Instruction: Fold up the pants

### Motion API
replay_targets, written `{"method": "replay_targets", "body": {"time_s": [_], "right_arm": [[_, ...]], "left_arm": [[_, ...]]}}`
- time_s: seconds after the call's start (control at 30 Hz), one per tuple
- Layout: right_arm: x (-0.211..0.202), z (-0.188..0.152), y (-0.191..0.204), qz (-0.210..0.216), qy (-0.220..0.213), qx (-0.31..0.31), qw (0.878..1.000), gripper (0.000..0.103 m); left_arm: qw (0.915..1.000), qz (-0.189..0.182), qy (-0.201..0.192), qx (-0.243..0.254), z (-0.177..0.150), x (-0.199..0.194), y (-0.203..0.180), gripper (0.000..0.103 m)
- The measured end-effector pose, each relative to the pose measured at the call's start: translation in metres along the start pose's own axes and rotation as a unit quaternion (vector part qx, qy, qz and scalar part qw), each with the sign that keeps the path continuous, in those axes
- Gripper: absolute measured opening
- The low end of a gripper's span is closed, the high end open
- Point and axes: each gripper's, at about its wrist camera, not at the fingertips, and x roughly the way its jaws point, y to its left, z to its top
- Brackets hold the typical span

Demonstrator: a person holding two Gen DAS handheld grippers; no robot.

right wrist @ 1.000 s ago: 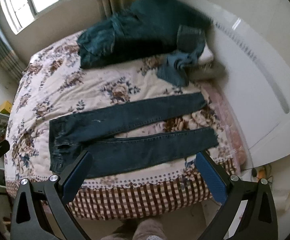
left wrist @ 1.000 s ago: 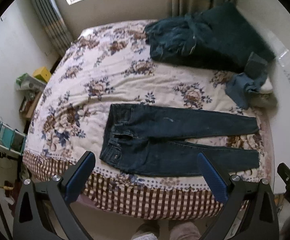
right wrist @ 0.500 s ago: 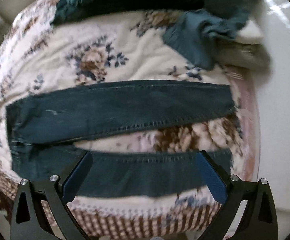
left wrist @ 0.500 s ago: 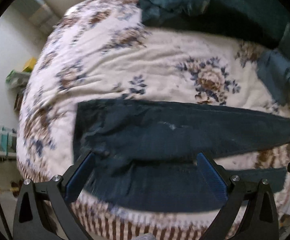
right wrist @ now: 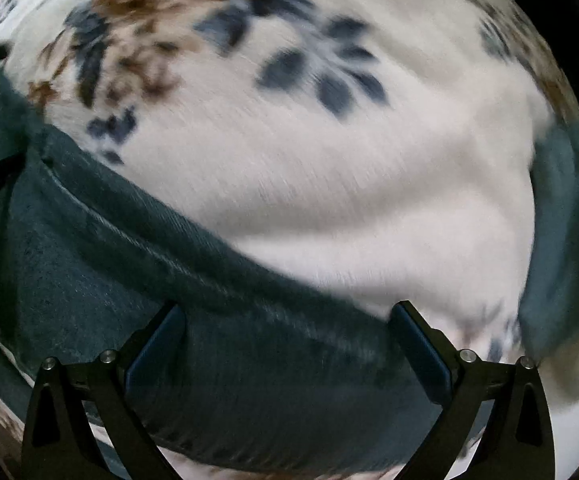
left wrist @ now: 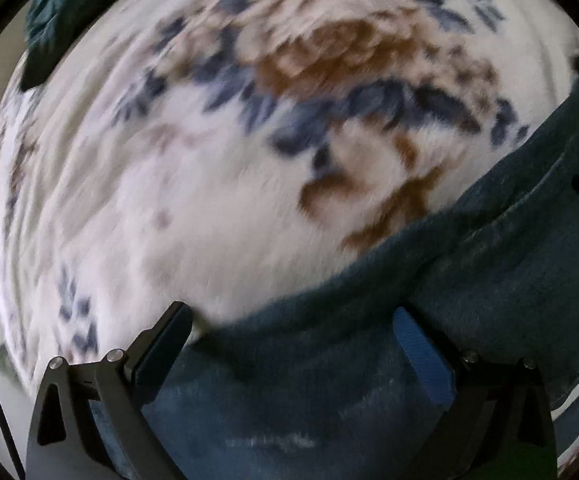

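My left gripper (left wrist: 289,344) and right gripper (right wrist: 287,336) hover spread wide over the pants (right wrist: 89,256), holding nothing. They lie flat on the bed (left wrist: 209,208); I judge no fold made yet, everything left.

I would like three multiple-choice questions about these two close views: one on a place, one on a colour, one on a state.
1. In the left wrist view, where do the jeans lie?
A. lower right
B. upper left
C. top centre

2. What colour are the pads of the right gripper?
A. red
B. blue
C. yellow

3. How is the left gripper?
A. shut on the jeans
B. open
C. out of view

Answers: 1 A, denim fills the lower right, the blanket the rest. 2 B, both pads show blue. 3 B, its fingers stand wide apart over the denim.
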Motion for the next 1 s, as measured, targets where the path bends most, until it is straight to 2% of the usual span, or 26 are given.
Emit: {"method": "replay_targets", "body": {"time_s": [0.03,0.07,0.1,0.13,0.17,0.2,0.23,0.27,0.33,0.4,0.57,0.7,0.73,0.77,0.8,0.83,0.87,0.9,1.0], "right_arm": [[0.002,0.002,0.001,0.005,-0.003,-0.01,1.0,0.102],[0.004,0.004,0.001,0.014,-0.002,-0.016,1.0,0.096],[0.006,0.005,0.001,0.029,-0.002,-0.019,0.999,0.087],[0.007,0.007,0.001,0.037,-0.004,-0.02,0.999,0.082],[0.006,0.007,0.002,0.051,-0.012,-0.022,0.998,0.069],[0.004,0.006,0.003,0.061,-0.017,-0.018,0.998,0.055],[0.001,0.004,0.005,0.065,-0.023,-0.013,0.998,0.048],[-0.002,0.002,0.006,0.063,-0.031,-0.007,0.997,0.031],[-0.009,-0.003,0.004,0.075,-0.044,0.014,0.996,0.013],[-0.017,-0.009,0.001,0.084,-0.062,0.039,0.994,0.008],[-0.051,-0.026,-0.007,0.087,-0.105,0.088,0.987,0.007],[-0.089,-0.061,0.0,0.085,-0.138,0.116,0.98,0.007],[-0.1,-0.075,0.007,0.087,-0.145,0.128,0.977,0.007],[-0.107,-0.089,0.011,0.091,-0.149,0.139,0.975,0.007],[-0.109,-0.1,0.018,0.097,-0.153,0.147,0.972,0.007],[-0.118,-0.133,0.035,0.101,-0.156,0.152,0.971,0.007],[-0.12,-0.15,0.051,0.108,-0.156,0.161,0.969,0.007],[-0.119,-0.171,0.063,0.121,-0.147,0.172,0.966,0.007],[-0.1,-0.22,0.101,0.137,-0.125,0.182,0.966,0.007]], "left_arm": [[0.9997,-0.023,-0.01,0.009,-0.002,-0.004,0.002,0.089],[0.9989,-0.043,-0.014,0.015,-0.004,-0.007,0.004,0.074],[0.998,-0.058,-0.017,0.017,-0.006,-0.01,0.006,0.066],[0.997,-0.07,-0.022,0.025,-0.01,-0.017,0.006,0.054],[0.9966,-0.072,-0.027,0.031,-0.012,-0.022,0.007,0.043],[0.9963,-0.074,-0.03,0.032,-0.014,-0.027,0.008,0.039],[0.9961,-0.075,-0.034,0.034,-0.017,-0.032,0.01,0.029],[0.9961,-0.072,-0.038,0.033,-0.021,-0.04,0.014,0.021],[0.9963,-0.069,-0.045,0.023,-0.027,-0.055,0.024,0.014],[0.9961,-0.067,-0.055,0.017,-0.035,-0.068,0.028,0.011],[0.9942,-0.051,-0.092,-0.022,-0.062,-0.128,0.049,0.005],[0.9889,-0.046,-0.118,-0.078,-0.102,-0.187,0.06,0.005],[0.9861,-0.059,-0.113,-0.107,-0.118,-0.203,0.062,0.005],[0.9842,-0.063,-0.108,-0.125,-0.118,-0.196,0.043,0.005],[0.9815,-0.061,-0.105,-0.148,-0.136,-0.204,0.031,0.005],[0.9791,-0.062,-0.102,-0.164,-0.149,-0.206,0.01,0.005],[0.9763,-0.065,-0.098,-0.182,-0.16,-0.205,-0.01,0.005],[0.9738,-0.064,-0.092,-0.198,-0.168,-0.19,-0.036,0.005],[0.9634,-0.082,-0.056,-0.249,-0.206,-0.167,-0.065,0.005]]}}
